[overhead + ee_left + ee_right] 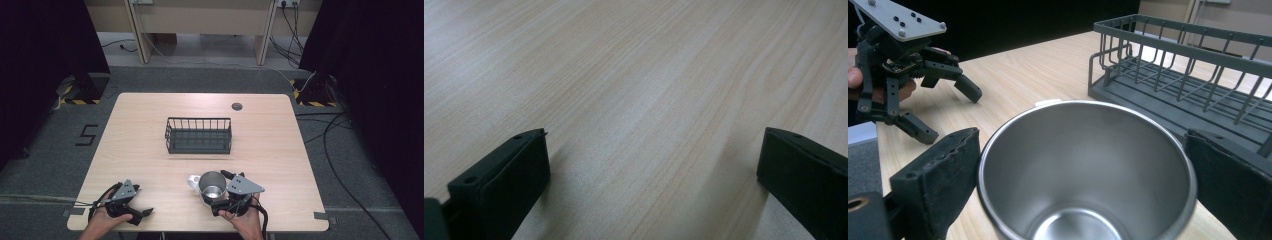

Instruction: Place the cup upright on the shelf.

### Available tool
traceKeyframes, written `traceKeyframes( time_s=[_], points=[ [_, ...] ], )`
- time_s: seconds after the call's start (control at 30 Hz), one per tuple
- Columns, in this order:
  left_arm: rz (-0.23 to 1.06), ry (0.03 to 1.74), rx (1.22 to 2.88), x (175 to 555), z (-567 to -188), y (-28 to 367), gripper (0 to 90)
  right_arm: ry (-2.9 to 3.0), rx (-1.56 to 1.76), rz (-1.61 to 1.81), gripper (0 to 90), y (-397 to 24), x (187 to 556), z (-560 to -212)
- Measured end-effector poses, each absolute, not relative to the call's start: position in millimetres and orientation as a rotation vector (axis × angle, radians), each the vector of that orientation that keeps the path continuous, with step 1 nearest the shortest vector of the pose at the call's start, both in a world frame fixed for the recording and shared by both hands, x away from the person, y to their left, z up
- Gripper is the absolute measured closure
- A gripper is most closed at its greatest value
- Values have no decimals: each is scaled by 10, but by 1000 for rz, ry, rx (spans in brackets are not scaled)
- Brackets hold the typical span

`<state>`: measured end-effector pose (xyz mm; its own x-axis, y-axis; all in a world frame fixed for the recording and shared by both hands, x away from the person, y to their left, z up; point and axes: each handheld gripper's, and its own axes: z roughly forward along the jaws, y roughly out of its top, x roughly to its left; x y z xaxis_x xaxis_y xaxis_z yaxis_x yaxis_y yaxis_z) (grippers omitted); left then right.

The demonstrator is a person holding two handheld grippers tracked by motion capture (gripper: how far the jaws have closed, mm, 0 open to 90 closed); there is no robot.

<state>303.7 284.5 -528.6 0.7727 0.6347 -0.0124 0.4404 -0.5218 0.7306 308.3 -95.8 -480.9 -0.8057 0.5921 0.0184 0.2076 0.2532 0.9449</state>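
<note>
— Where's the steel mug (pixel 212 186) sitting?

— Upright on the table (pixel 280 150), near the front edge, well short of the wire basket (pixel 198 135). The right gripper (pixel 226 192) has a jaw on either side of it — spread wide, not squeezing.

— And the left gripper (pixel 131 207)?

— Resting low at the front left corner, jaws apart over bare wood — nothing between them.

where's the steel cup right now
In the high view the steel cup stands upright on the table near its front edge, between the jaws of the right gripper, in front of the wire basket.
</note>
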Motion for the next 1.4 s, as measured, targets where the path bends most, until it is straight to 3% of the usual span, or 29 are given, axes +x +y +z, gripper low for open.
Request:
traceKeyframes(
  time_s=[1.4],
  points=[
    [329, 796, 2206, 3037, -5286, 2845, 0, 2173, 689, 1576, 63, -863, 3205, -4731]
  ],
)
